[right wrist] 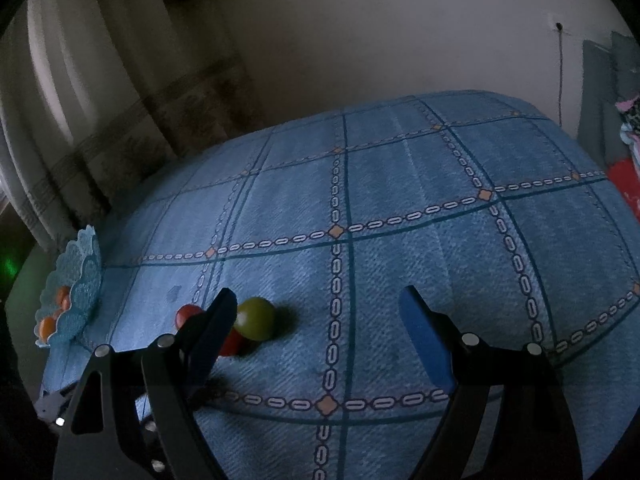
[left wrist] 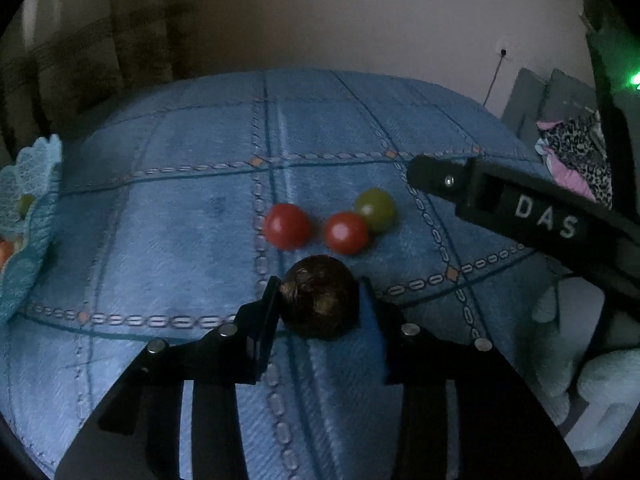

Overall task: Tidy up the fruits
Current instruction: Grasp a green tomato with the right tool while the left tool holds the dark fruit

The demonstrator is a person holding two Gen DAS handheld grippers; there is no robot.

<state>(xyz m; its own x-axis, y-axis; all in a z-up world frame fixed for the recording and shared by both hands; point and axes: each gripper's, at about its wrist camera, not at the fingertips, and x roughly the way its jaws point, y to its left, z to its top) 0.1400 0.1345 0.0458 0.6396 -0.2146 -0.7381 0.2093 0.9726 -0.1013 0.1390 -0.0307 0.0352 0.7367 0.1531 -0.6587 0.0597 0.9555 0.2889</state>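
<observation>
- The left gripper (left wrist: 320,300) sits low over the blue checked cloth (left wrist: 180,220), its two fingers clamped on a dark brown round fruit (left wrist: 322,298); the fruit fills the gap between them and touches both.
- Whether the brown fruit rests on the cloth or is lifted just clear of it cannot be told.
- Just beyond the brown fruit lie two red fruits: the left red fruit (left wrist: 287,226) stands a little apart, and the right red fruit (left wrist: 346,233) touches a green fruit (left wrist: 376,210) behind it.
- To the right of that group, the right gripper (left wrist: 500,200) reaches in from the side, its black body marked "DAS".
- In the right wrist view the right gripper (right wrist: 320,312) has its fingers spread wide with nothing between them; only cloth shows in the gap.
- Its left finger (right wrist: 212,332) partly hides the red fruits, and the green fruit (right wrist: 255,319) lies just beside that finger, outside the gap.
- Far left, at the cloth's edge, a light blue lace-edged basket (right wrist: 80,280) holds several orange fruits (right wrist: 62,295).
- Behind the cloth stand a pale wall (right wrist: 360,32) and a curtain (right wrist: 100,100).
</observation>
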